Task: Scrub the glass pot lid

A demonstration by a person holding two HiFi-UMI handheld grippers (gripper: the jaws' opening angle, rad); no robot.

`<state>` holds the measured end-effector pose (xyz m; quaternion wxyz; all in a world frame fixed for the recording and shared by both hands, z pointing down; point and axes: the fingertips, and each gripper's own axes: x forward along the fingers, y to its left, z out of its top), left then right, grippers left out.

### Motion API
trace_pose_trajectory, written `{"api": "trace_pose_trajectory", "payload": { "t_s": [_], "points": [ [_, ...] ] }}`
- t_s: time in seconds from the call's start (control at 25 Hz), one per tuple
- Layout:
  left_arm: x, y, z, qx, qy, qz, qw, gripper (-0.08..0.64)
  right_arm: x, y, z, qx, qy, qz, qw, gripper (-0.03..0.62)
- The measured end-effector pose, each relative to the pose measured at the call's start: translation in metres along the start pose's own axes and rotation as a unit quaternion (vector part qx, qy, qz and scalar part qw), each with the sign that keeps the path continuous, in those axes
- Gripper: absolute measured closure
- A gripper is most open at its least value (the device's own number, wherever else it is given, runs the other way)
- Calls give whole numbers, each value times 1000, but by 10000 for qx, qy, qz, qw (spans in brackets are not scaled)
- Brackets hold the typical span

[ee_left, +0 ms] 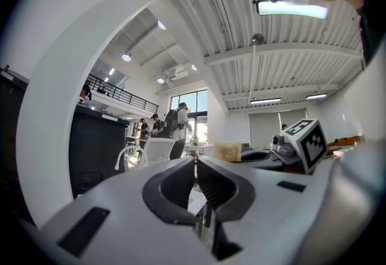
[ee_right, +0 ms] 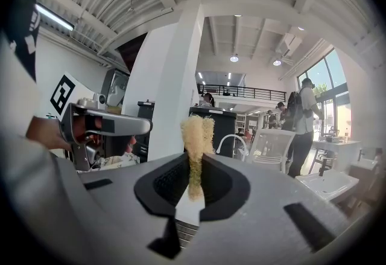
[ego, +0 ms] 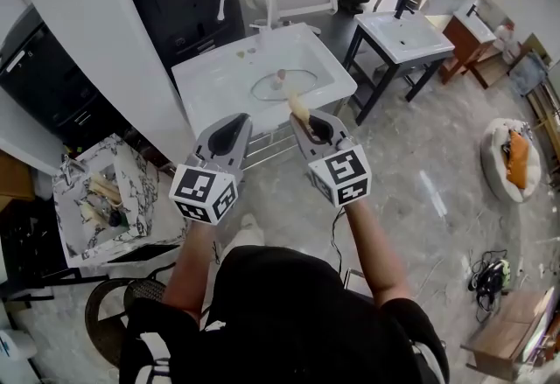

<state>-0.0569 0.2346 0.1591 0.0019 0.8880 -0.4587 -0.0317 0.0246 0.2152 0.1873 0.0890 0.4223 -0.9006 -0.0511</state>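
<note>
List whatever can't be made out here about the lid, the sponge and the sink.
- Lid: in the head view it is too small, and too clear against the white sink, to show dirt or water. In the gripper views it is hidden behind the left tongs and right tongs.
- Sponge: the right gripper view shows it edge-on with its base sunk between the tongs, so its faces are unseen.
</note>
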Motion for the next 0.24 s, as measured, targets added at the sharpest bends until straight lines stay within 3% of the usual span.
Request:
{"api": "trace_pose_trajectory", "payload": {
  "t_s": [0.24],
  "points": [
    [-1,2,-2,-58,-23,-22,10000,546,1,1,-3,-4,9,-21,10000,571]
  ]
}}
